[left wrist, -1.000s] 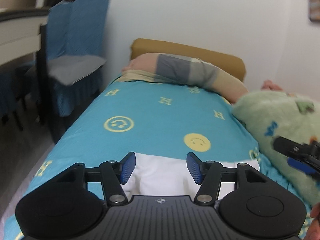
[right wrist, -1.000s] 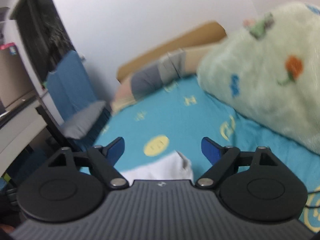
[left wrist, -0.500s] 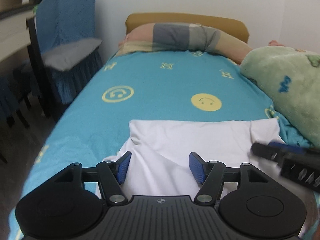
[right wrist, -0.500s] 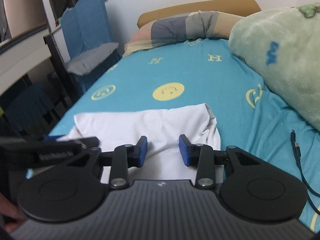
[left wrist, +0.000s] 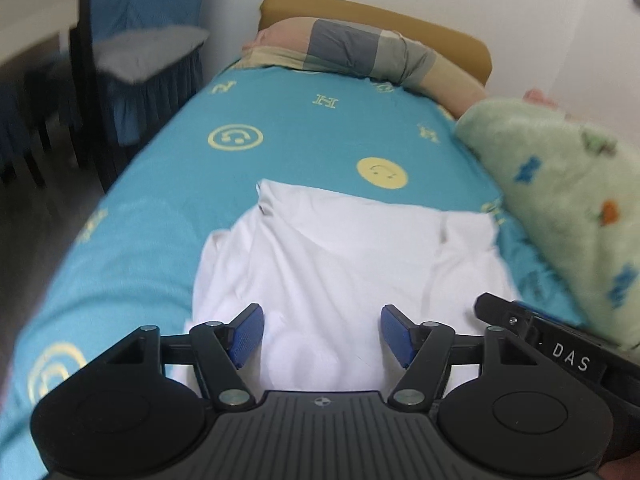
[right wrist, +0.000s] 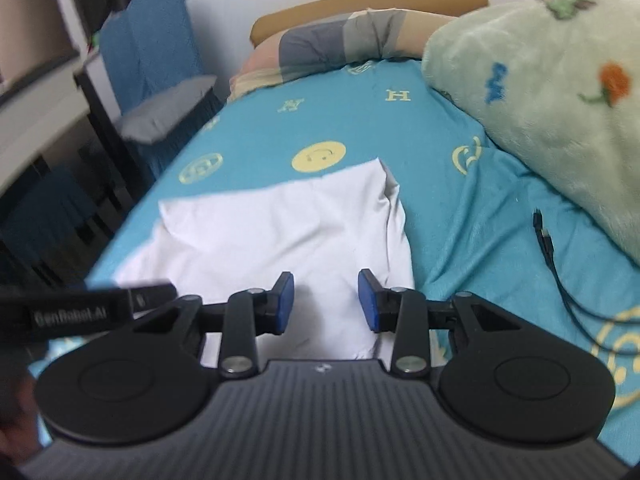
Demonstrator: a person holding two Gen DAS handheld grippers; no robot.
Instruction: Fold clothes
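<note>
The bed (left wrist: 304, 136) fills both views, with a blanket (right wrist: 552, 92) heaped along its right side. The garment (left wrist: 332, 264), white and wrinkled, lies flat on the sheet at the near end, its long axis running across the bed. Both grippers sit over its near edge, cloth directly ahead of and under the jaws. The left gripper (left wrist: 322, 334) stands wide open over the middle; the right gripper (right wrist: 325, 302), jaws parted more narrowly and empty, is nearer the right edge. A cable (right wrist: 560, 272) lies just right.
</note>
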